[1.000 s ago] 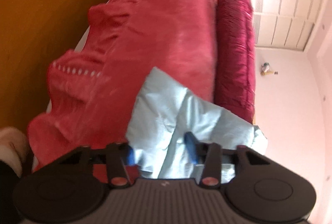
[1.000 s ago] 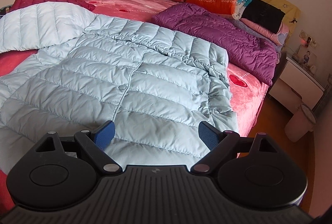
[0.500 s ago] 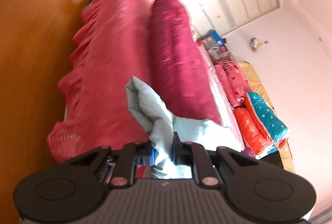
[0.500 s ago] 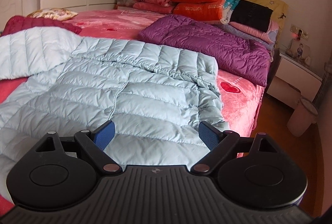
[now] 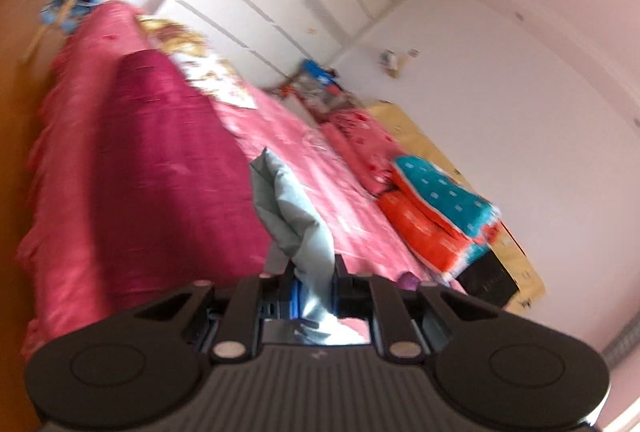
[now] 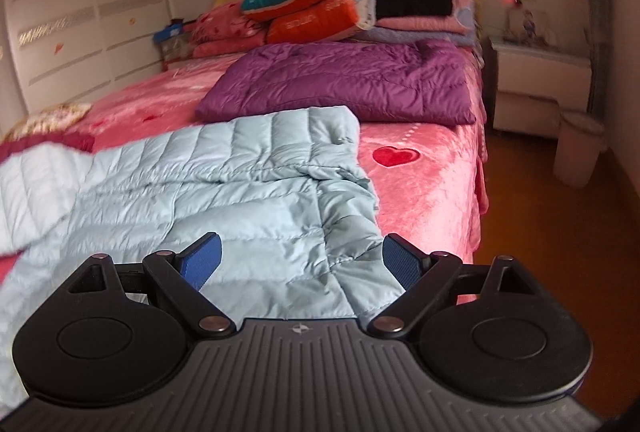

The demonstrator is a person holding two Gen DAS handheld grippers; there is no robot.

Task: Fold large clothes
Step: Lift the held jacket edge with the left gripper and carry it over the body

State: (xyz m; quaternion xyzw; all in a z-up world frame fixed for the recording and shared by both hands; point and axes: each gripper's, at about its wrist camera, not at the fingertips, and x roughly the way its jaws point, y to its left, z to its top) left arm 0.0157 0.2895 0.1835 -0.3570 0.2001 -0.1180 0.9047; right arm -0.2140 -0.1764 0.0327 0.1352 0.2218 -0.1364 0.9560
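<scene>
A large pale blue quilted down jacket [image 6: 224, 192] lies spread on the pink bed [image 6: 424, 184]. My right gripper [image 6: 301, 262] is open and empty, low over the jacket's near right hem. My left gripper [image 5: 314, 286] is shut on a bunched fold of the jacket [image 5: 292, 216], lifted off the bed; the view is tilted and blurred. In the right wrist view the jacket's left part [image 6: 36, 192] is raised and folded inward.
A purple down jacket [image 6: 344, 84] lies behind the blue one. A dark red jacket [image 5: 160, 168] lies on the bed's left side. Folded quilts [image 6: 320, 0] are stacked at the headboard. A nightstand [image 6: 540, 88] and bin [image 6: 576, 148] stand right of the bed.
My left gripper closed on the jacket's edge, lifted it and swung upward toward the headboard. My right gripper moved lower and to the right over the jacket's hem, still open.
</scene>
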